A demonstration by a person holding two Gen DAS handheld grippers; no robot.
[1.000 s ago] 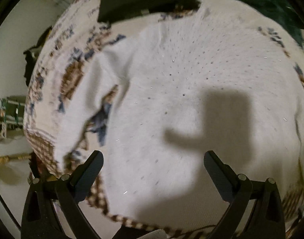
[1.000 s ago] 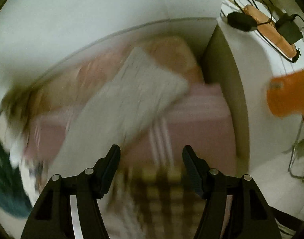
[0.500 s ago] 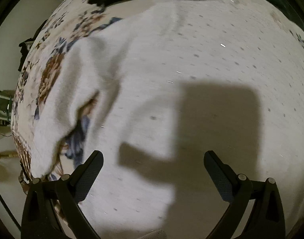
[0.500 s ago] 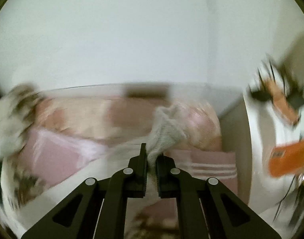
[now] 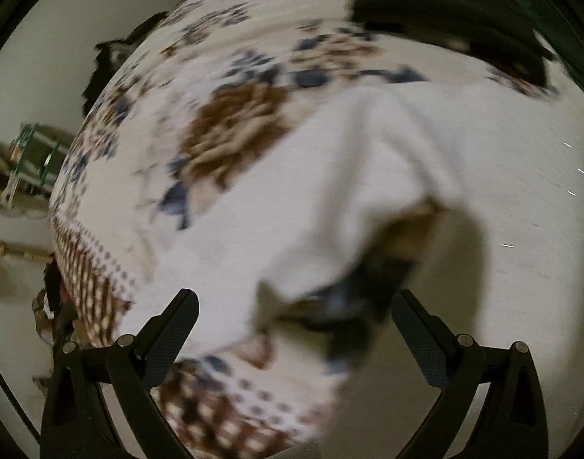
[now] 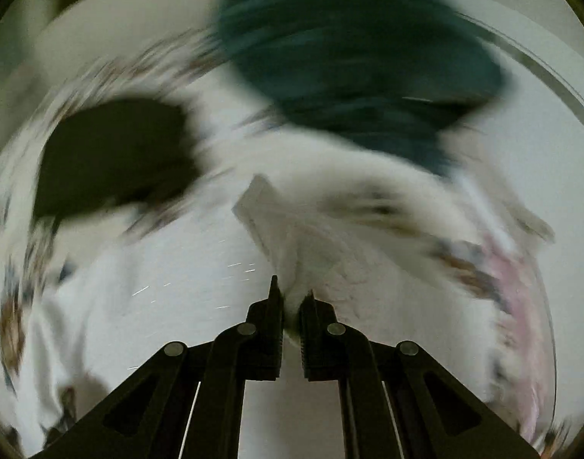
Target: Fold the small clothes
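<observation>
A white knit garment lies spread on a bed with a floral brown and blue cover; one corner is folded up, showing the cover under it. My left gripper is open and empty just above that folded edge. My right gripper is shut on a fold of the white garment and holds it above the bed. The right wrist view is blurred by motion.
A black garment and a dark green one lie on the bed beyond the white one; the black one also shows in the left wrist view. A pink cloth is at the right. The bed's edge and floor are at the left.
My right gripper closed on the white garment and swung left with it, from the pink pile toward the bed. My left gripper shifted left over the garment's folded edge, staying open.
</observation>
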